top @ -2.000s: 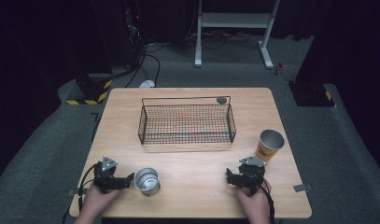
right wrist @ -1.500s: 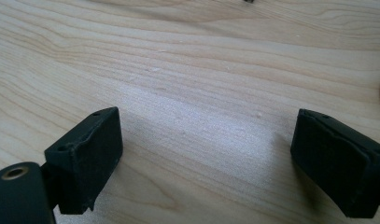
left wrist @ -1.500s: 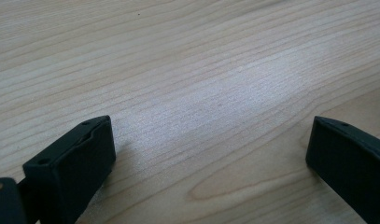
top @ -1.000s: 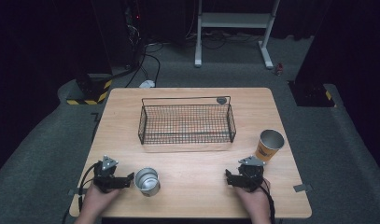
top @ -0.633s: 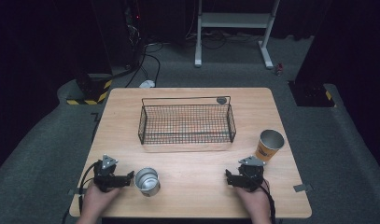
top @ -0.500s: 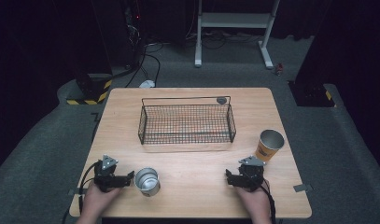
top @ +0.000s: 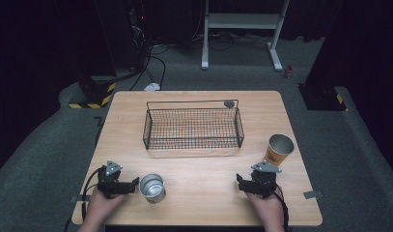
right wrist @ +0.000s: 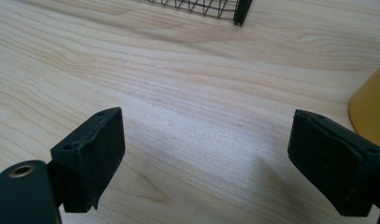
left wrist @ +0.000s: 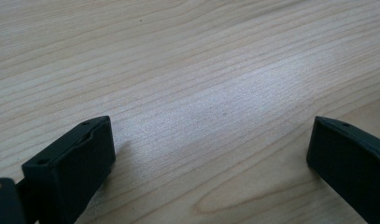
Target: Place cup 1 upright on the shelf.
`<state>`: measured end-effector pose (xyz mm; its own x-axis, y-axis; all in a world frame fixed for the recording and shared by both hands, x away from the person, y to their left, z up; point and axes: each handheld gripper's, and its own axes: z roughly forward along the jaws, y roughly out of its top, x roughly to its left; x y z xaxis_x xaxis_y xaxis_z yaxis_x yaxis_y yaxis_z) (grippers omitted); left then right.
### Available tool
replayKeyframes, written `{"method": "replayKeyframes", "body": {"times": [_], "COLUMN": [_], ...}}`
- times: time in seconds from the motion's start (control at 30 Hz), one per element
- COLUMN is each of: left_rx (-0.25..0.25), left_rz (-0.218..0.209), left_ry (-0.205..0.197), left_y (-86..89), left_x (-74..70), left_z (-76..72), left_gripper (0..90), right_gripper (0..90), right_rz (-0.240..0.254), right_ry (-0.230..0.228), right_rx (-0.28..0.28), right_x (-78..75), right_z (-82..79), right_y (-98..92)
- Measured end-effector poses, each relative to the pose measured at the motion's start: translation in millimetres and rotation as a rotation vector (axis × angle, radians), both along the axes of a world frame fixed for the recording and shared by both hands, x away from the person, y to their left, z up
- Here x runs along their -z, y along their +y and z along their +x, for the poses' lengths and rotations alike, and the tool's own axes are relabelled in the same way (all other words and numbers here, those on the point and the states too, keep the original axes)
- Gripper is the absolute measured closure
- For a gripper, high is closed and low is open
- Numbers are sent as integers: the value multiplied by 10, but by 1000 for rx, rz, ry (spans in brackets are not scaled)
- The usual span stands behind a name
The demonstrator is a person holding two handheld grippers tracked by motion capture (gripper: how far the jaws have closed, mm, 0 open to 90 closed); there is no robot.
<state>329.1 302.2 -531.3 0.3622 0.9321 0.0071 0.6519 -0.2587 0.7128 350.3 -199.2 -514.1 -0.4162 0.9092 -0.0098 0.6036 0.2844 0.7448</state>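
Observation:
A black wire basket (top: 191,126) stands empty at the middle of the wooden table (top: 203,208). An orange paper cup (top: 279,150) stands upright at the right, and a silver metal cup (top: 152,187) stands at the front left. My left gripper (top: 131,184) rests on the table just left of the silver cup, open, with bare wood between its jaws (left wrist: 211,149). My right gripper (top: 249,181) rests near the front right, below and left of the orange cup, and is open too (right wrist: 206,149). The orange cup's side (right wrist: 372,112) shows just beyond its right jaw.
A corner of the basket (right wrist: 211,7) lies ahead of the right gripper. A small round grey object (top: 229,103) sits behind the basket's rear rim. Bits of grey tape (top: 312,194) mark the table's front corners. Grey floor and a white stand (top: 242,21) surround the table.

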Motion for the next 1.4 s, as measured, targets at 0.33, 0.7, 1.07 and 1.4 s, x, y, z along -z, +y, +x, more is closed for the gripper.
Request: {"method": "replayKeyframes", "body": {"times": [0.33,0.7,1.07,1.4], "left_rx": [1,0,3,3], "left_rz": [0,0,0,0], "left_ry": [0,0,0,0], "left_y": [0,0,3,3], "left_x": [0,0,0,0], "left_z": [0,-2,-2,-2], "left_gripper": [13,14,13,13], "right_gripper": [105,106,107,107], "right_rz": [18,48,65,57], "right_ry": [-62,-121,-159,-174], "right_rx": [1,23,86,134], "right_x": [-80,-231,-329,-363], "right_z": [-60,-138,-194,-221], "right_y": [-33,-110,-322,-508]}}
